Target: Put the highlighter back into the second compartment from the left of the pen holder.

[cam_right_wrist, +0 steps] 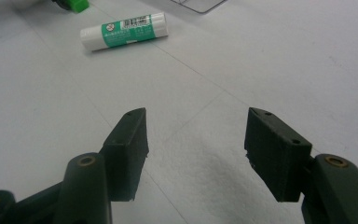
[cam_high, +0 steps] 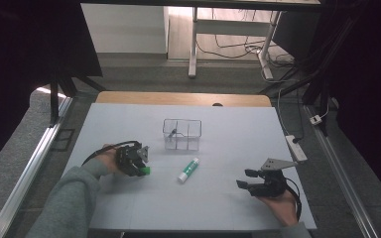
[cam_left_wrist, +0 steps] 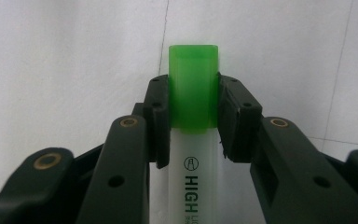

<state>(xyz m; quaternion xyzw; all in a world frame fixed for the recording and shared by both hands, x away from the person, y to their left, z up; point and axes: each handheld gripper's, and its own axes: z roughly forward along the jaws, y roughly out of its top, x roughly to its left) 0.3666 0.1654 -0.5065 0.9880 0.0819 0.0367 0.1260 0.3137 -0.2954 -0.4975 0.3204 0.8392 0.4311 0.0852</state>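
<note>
Highlighter (cam_left_wrist: 193, 154), white barrel with green cap: "HIGH" in bold dark capitals runs lengthwise down the barrel, the rest of the word cut off at 6 o'clock; a small round logo mark sits just above it; finer lettering beside it is illegible.

Glue stick (cam_right_wrist: 124, 31), white tube with green label: a round prohibition-style sign and a barcode panel; the printed lines are too small to read.

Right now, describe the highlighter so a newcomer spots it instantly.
On the white table, look left of the clear divided box, at the left gripper. Its jaws are shut on the highlighter: white barrel, bright green cap. The glue stick lying loose mid-table has a green label instead and nothing holds it.
</note>
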